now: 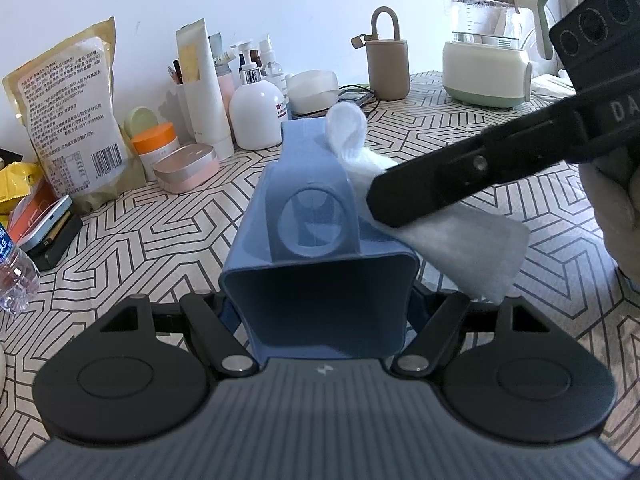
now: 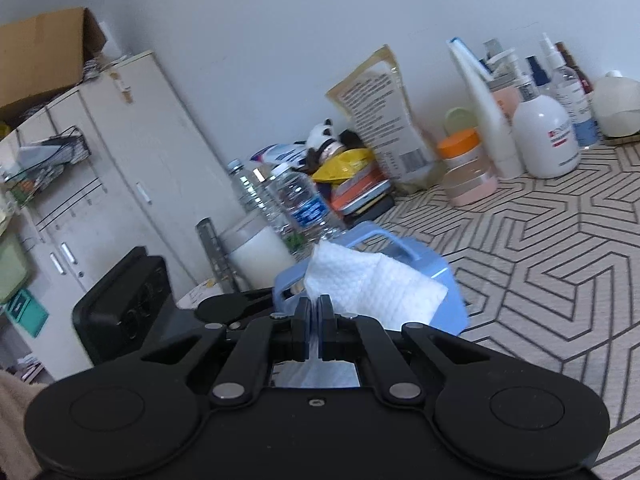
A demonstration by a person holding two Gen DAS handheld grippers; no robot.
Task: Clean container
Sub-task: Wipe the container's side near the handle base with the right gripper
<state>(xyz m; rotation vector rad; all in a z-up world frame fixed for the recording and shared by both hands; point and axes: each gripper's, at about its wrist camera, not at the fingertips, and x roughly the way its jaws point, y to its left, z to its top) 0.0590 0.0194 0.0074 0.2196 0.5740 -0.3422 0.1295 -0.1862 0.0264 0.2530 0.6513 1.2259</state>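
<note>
Left gripper [image 1: 320, 320] nearest lens, jaws clamped on near end of blue plastic rectangular container [image 1: 316, 216], held off patterned tablecloth [image 1: 160, 240]. Container long axis runs straight away from left jaws, handle loop on top. Right gripper [image 2: 315, 320], jaws pinched together on white folded paper towel [image 2: 372, 284], reaches in from container's right, towel pressed on right wall. Left view shows towel lapping side; right view shows handle, far face only. Next wipe likely along long axis.
</note>
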